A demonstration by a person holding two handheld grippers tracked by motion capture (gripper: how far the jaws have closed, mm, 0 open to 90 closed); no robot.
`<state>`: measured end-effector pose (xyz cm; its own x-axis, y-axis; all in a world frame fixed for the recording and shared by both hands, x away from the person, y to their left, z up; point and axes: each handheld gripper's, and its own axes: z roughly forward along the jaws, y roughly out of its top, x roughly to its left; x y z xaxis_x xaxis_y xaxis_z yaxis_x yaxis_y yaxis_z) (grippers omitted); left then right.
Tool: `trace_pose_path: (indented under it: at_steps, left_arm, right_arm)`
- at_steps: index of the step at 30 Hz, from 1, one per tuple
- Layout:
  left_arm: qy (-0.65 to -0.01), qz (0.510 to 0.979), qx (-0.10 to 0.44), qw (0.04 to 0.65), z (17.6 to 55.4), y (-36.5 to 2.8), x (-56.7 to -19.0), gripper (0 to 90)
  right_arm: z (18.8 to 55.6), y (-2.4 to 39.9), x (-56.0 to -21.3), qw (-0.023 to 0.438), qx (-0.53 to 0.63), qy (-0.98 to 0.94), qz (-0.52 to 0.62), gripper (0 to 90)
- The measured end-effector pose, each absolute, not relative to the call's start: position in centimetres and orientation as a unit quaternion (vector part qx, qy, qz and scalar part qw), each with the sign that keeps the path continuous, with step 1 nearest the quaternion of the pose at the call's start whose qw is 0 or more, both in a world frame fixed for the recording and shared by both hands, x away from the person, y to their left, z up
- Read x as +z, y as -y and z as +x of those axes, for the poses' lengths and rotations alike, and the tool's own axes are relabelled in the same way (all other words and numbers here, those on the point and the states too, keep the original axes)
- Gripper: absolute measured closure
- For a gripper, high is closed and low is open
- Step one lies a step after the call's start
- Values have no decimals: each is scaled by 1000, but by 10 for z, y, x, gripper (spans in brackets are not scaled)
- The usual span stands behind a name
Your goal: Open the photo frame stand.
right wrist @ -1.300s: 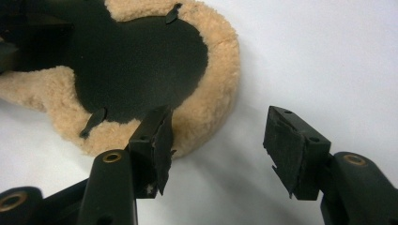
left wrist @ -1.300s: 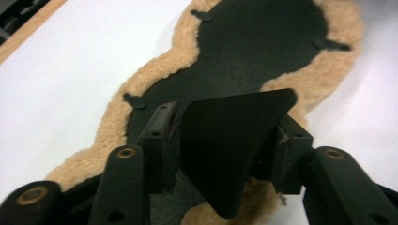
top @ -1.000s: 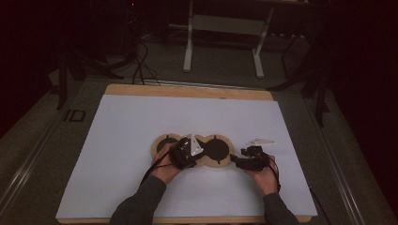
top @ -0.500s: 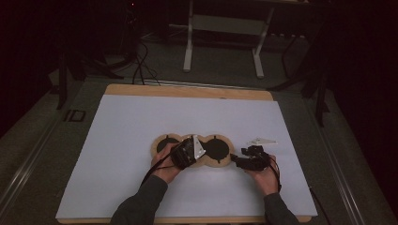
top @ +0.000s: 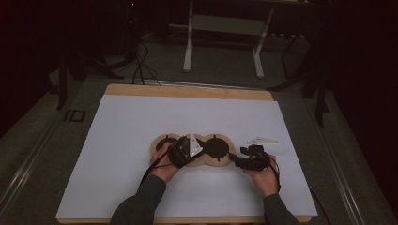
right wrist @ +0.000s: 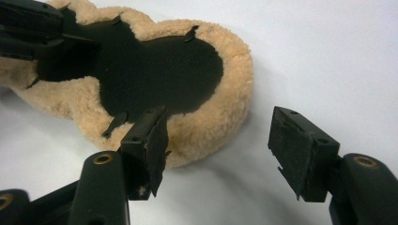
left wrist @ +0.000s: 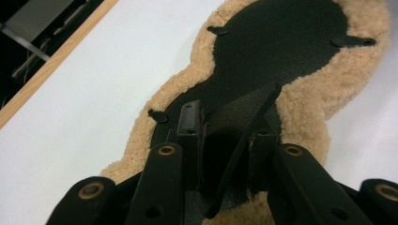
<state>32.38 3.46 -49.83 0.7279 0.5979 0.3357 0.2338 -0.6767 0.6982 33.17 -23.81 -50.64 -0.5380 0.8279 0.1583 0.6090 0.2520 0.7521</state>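
Fleece pad (left wrist: 300,112), tan-rimmed, black-centred, lobed, lies flat.

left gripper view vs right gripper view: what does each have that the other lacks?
Left gripper view: left claw, just been closing, pinches a raised black flap; wooden table edge behind. Right gripper view: right claw, just been opening, holds nothing, one jaw over the tan fleece pad. Both: that pad, its black lining, white sheet.
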Motion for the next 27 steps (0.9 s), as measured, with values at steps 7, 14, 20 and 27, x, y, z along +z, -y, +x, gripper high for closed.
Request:
trace_pose_path:
  at_steps: [7, 14, 20, 27]
  left_arm:
    - [-243, 864, 273, 347, 323, -43, -496, 739]
    - [-250, 854, 269, 367, 321, -49, -495, 737]
    - [-252, 850, 267, 378, 318, -53, -496, 735]
    - [-252, 846, 268, 386, 315, -58, -496, 733]
  right_arm:
    - [331, 240, -498, 129, 421, -768, 464, 368]
    - [330, 239, -490, 118, 437, -761, 464, 395]
    - [329, 235, -483, 118, 449, -757, 460, 350]
    - [333, 232, -482, 103, 443, -758, 468, 394]
